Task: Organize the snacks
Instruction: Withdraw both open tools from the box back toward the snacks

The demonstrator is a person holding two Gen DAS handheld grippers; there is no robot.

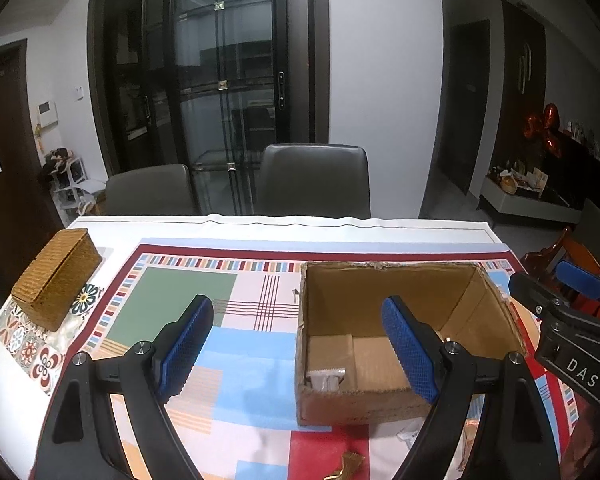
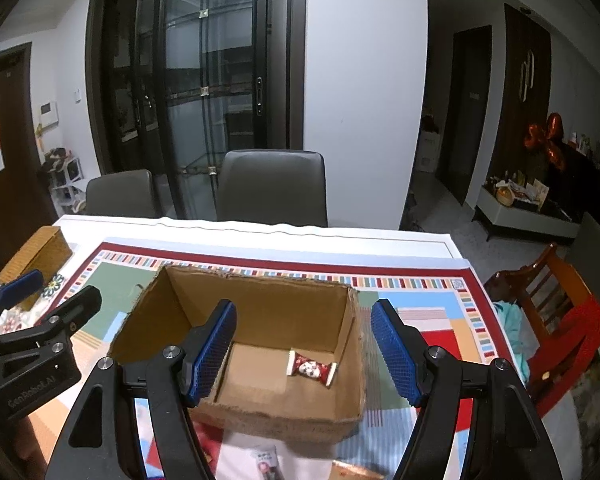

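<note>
An open cardboard box [image 1: 380, 284] stands on the patterned mat. Seen from the left wrist, a white snack packet [image 1: 326, 378] lies in the box's near left corner. My left gripper [image 1: 300, 348] hovers open with nothing between its blue pads, its right finger over the box. In the right wrist view the box [image 2: 268, 312] holds a red and white candy [image 2: 312, 368]. My right gripper [image 2: 304, 354] is open and empty above it, straddling the box's right wall. Loose snacks lie in front of the box: a gold wrapper [image 1: 348, 466] and a small packet [image 2: 266, 460].
A woven lidded basket [image 1: 56, 276] sits at the table's far left. Two grey chairs [image 1: 312, 180] stand behind the table and a wooden chair [image 2: 560, 312] to its right. Each gripper shows at the edge of the other's view, close beside it.
</note>
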